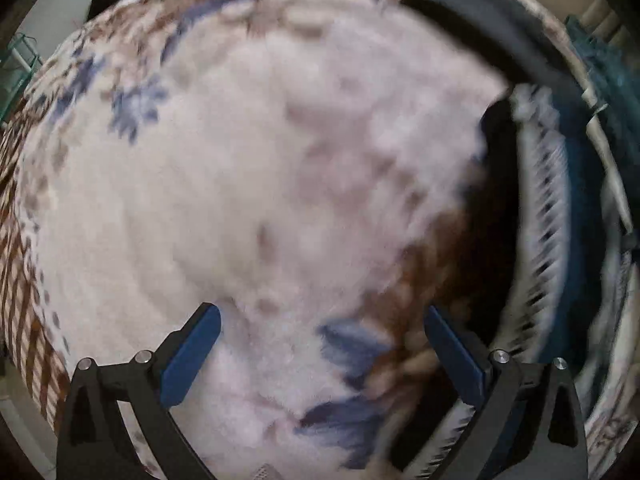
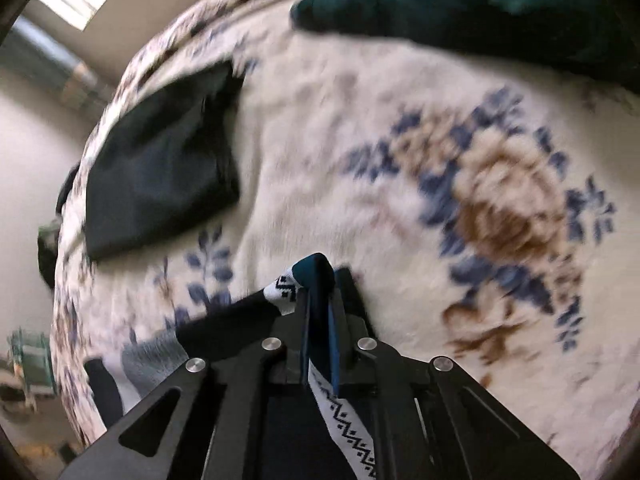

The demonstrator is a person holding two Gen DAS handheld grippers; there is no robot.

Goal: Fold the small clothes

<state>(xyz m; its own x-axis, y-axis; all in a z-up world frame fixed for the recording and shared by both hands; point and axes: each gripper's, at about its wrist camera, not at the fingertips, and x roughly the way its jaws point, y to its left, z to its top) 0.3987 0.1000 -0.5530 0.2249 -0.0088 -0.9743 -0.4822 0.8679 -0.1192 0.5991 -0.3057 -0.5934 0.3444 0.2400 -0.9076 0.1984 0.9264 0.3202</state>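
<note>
Pinching a patterned sock (image 2: 285, 289), the right claw (image 2: 320, 280) has its jaws closed on the fabric: the sock's dark teal end protrudes just past the fingertips, and its white band with black zigzag trim runs back between the fingers toward the camera. The left claw (image 1: 322, 354) stands wide with nothing between its blue pads (image 1: 192, 360), poised over the floral blanket (image 1: 240, 184); the same sock (image 1: 540, 216) hangs blurred to its right, apart from it. A dark folded garment (image 2: 160, 164) lies flat on the blanket, well left of the right claw. A teal garment (image 2: 460, 0) sits at the far edge.
</note>
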